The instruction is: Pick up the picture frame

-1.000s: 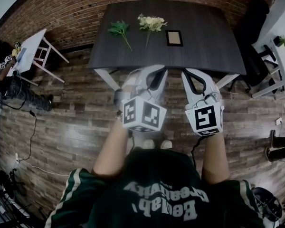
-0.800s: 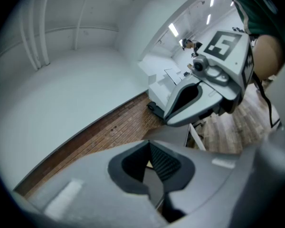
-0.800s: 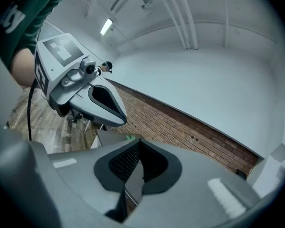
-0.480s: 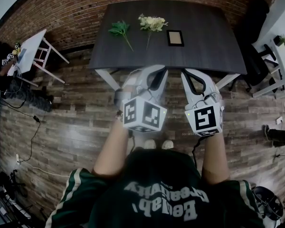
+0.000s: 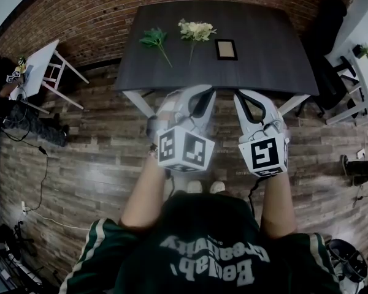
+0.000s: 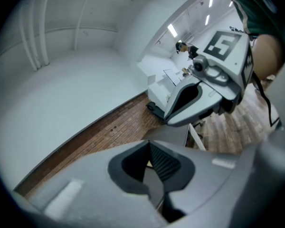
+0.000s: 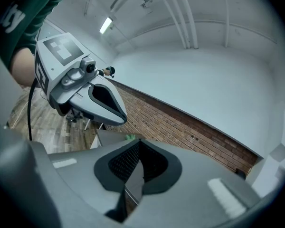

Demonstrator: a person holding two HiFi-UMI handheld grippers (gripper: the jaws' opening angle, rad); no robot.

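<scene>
The person is holding 2 grippers side by side above the wooden floor [image 5: 80, 164], just short of the near edge of the tabletop [image 5: 270, 60]. The left gripper [image 5: 196, 94] and the right gripper [image 5: 244, 97] are both showing jaws pressed fully together, with nothing between them. The picture frame [image 5: 225, 49] is lying flat near the middle of the tabletop, slightly toward its right edge and well apart from both grippers. 1 bunch of white flowers [image 5: 196, 29] is lying just left of the frame, and 1 green sprig [image 5: 154, 38] is lying nearer the left edge.
</scene>
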